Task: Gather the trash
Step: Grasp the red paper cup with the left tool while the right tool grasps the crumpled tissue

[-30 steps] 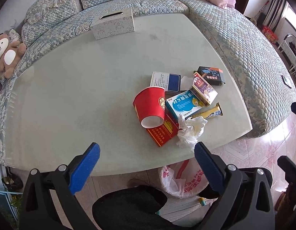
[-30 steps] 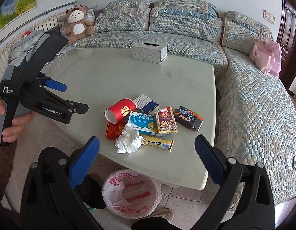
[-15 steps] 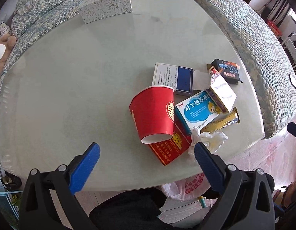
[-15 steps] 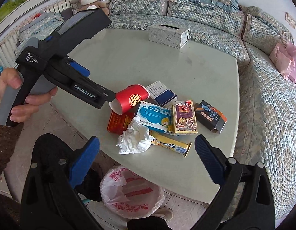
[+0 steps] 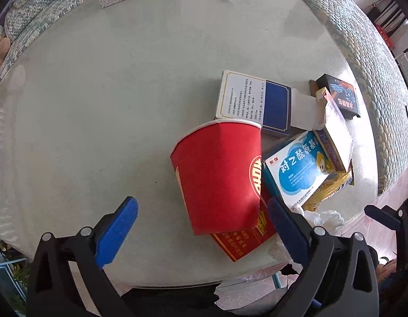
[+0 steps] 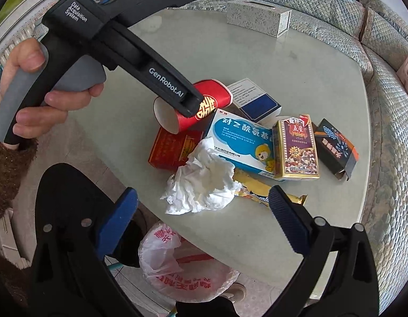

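A red paper cup [image 5: 219, 177] lies on its side on the pale table [image 5: 98, 105], resting on a flat red box [image 5: 243, 240]. My left gripper [image 5: 202, 219] is open, its blue pads on either side of the cup's mouth end, not touching. In the right wrist view the cup [image 6: 201, 108] is partly hidden by the left gripper's body. My right gripper [image 6: 202, 211] is open and empty just in front of a crumpled white tissue [image 6: 204, 179]. Around it lie a blue-white medicine box [image 6: 243, 142], a card box [image 6: 296, 148], a black box [image 6: 336, 150] and a gold wrapper [image 6: 259, 192].
A bin lined with a white-and-red plastic bag [image 6: 188, 266] stands on the floor below the table's near edge. A white-and-blue box [image 5: 254, 103] lies behind the cup. A patterned tissue box [image 6: 256, 17] sits at the far side. A quilted sofa [image 6: 389, 105] wraps around the table.
My left gripper has moved forward and down to the red cup, which now lies between its open pads. My right gripper has moved closer to the tissue.
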Demonstrator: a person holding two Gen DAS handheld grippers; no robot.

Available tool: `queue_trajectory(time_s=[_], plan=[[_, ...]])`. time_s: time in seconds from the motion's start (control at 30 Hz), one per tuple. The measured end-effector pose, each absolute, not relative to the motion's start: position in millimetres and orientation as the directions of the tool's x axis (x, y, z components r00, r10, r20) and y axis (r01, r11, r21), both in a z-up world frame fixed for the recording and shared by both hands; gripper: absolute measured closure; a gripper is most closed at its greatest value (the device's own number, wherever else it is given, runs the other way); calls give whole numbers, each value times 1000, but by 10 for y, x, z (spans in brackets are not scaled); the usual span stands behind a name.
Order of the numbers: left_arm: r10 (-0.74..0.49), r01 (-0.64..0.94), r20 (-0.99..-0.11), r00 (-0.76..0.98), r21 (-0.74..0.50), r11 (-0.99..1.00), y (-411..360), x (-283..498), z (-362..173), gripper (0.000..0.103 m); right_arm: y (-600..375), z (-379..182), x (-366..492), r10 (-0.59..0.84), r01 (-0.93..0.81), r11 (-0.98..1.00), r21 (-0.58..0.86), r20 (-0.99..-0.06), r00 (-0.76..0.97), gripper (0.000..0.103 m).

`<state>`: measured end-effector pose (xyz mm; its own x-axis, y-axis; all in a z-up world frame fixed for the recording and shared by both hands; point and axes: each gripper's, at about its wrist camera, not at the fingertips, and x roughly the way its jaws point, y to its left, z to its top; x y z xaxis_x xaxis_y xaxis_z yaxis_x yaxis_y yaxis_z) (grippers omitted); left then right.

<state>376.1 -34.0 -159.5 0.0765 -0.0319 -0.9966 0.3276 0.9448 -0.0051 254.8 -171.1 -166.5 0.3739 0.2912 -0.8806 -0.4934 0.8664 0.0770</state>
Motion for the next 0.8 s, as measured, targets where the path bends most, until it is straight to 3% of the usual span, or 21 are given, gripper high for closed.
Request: queue_trajectory(time_s=[0.23, 0.37, 0.6, 0.67, 0.8], plan=[[-45, 323, -998, 41, -29, 946, -341, 3877, -1740, 6, -1668, -1841, 2623, 294, -506, 858, 86, -890, 347, 10], [-63, 318, -998, 29, -50, 947, -323, 3923, -1799, 6, -1677, -1930, 2653, 285, -499, 862, 91, -901, 327, 35], [-87, 293, -996, 5, -82, 953, -262, 3979, -1896, 7, -1656, -2035, 2659, 264, -492, 867, 75, -908, 326, 37], [-94, 287, -996, 1, -89, 954, -243, 3994, -1908, 10, -1642, -2030, 2673, 258, -490, 869, 68, -907, 333, 51], [-113, 272, -993, -21, -114, 955, -218, 3975, -1949, 22, -1643, -2011, 2659, 255, -485, 872, 61, -903, 345, 60]])
